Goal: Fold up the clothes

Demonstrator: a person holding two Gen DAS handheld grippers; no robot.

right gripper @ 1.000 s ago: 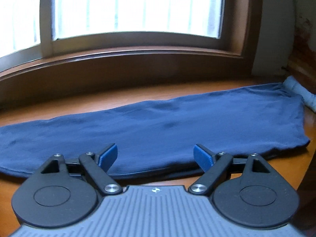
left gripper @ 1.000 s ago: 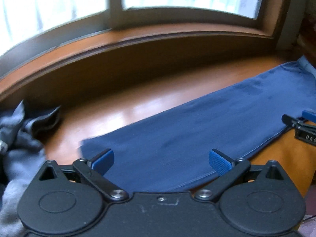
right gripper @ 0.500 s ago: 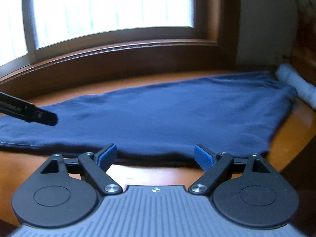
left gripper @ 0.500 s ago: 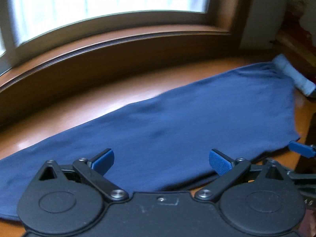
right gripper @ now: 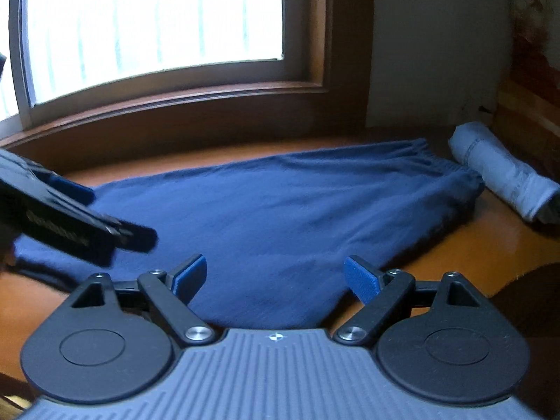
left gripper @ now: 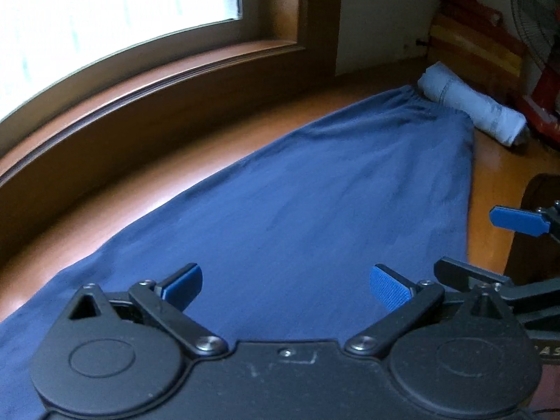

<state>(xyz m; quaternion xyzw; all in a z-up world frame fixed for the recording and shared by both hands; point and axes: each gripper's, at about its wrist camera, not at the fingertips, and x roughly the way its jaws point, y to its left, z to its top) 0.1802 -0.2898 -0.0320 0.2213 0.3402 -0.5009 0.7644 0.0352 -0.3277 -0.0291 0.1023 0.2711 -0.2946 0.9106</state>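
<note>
A navy garment (left gripper: 315,210) lies flat on the wooden tabletop (left gripper: 217,161), filling the middle of both views, its gathered waistband toward the upper right. Just beyond that waistband, at the right edge, a pale blue rolled cloth (left gripper: 472,108) lies touching or nearly touching it. A window (right gripper: 150,17) with a wooden sill fills the upper left; a fan grille (left gripper: 535,10) and something red show at the far right of the left view.

The left hand-held gripper (left gripper: 287,285) stands wide over the cloth, nothing between its blue pads. The right hand-held gripper (right gripper: 276,280) is equally wide and empty. In the right view the left tool crosses the left edge, its lettering too blurred to read.

A second ago the left view showed a grey pile at lower left; now the waistband end and roll have come in.
</note>
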